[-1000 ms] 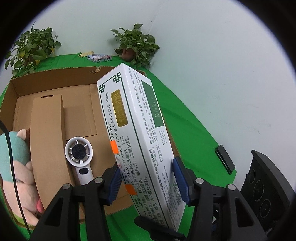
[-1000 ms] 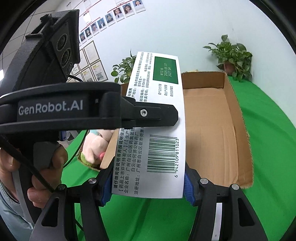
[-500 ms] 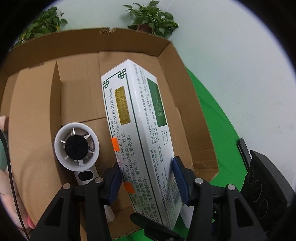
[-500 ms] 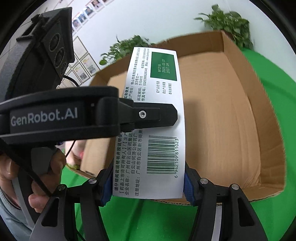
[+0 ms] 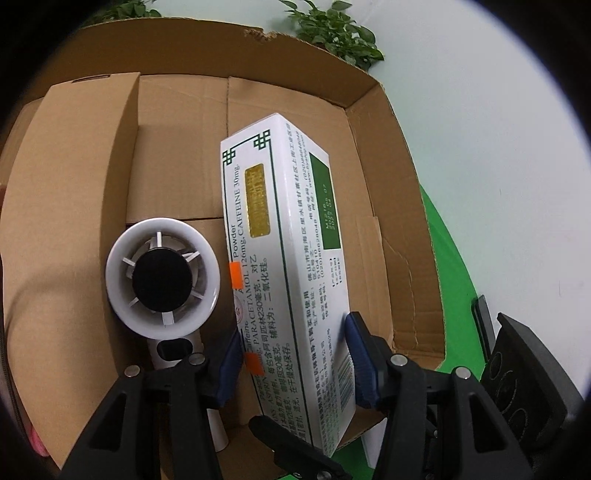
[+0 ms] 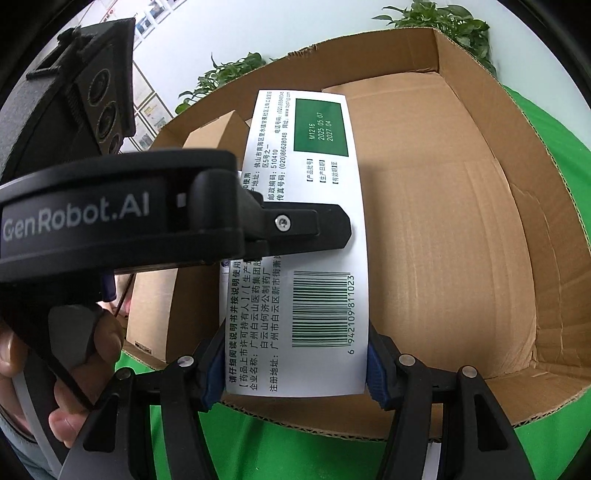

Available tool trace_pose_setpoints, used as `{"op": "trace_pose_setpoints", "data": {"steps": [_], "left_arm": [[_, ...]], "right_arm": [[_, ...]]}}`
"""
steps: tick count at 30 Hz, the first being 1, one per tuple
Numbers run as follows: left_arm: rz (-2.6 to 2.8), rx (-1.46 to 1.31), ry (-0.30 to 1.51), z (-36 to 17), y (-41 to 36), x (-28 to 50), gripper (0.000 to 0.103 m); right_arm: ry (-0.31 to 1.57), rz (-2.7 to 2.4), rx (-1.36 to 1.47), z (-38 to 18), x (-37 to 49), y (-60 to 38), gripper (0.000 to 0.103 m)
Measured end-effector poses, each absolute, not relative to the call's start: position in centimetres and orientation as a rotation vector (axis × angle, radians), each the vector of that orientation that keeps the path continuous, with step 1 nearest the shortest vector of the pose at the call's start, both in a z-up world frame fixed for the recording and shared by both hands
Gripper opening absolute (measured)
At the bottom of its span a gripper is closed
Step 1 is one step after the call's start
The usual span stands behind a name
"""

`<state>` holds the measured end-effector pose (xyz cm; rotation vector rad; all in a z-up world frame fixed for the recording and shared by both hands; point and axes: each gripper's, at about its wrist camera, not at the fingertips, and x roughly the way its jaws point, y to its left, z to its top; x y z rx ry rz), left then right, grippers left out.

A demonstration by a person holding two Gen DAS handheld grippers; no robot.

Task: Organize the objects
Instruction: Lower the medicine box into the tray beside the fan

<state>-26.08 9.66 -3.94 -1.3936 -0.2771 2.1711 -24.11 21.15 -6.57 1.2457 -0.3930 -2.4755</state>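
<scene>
A long white medicine box with green print (image 5: 284, 266) is held by both grippers over an open cardboard carton (image 5: 369, 206). My left gripper (image 5: 295, 358) is shut on its wide faces near the lower end. My right gripper (image 6: 295, 365) is shut on its narrow edges by the barcode; the box (image 6: 310, 206) points into the carton (image 6: 461, 240). The left gripper's black body (image 6: 147, 214) crosses the right wrist view. A white handheld fan (image 5: 162, 273) lies in the carton just left of the box.
A cardboard divider (image 5: 70, 229) stands in the carton's left part. Green cloth (image 5: 450, 266) covers the table. Potted plants (image 5: 332, 33) stand behind the carton by the white wall. A dark flat object (image 5: 482, 321) lies at the right.
Both grippers have carried the medicine box forward and down into the carton; the carton and fan now loom larger. The grip on the box is unchanged.
</scene>
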Motion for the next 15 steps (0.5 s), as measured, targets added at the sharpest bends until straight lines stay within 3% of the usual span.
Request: {"op": "trace_pose_setpoints", "data": {"steps": [5, 15], "left_arm": [[2.195, -1.360, -0.307, -2.2, 8.6, -25.8, 0.050], [2.341, -1.267, -0.200, 0.5, 4.3, -23.0, 0.050]], "right_arm": [[-0.389, -2.499, 1.302, -6.8, -24.9, 21.3, 0.058], [-0.277, -2.488, 1.422, -7.3, -25.4, 18.2, 0.059]]}}
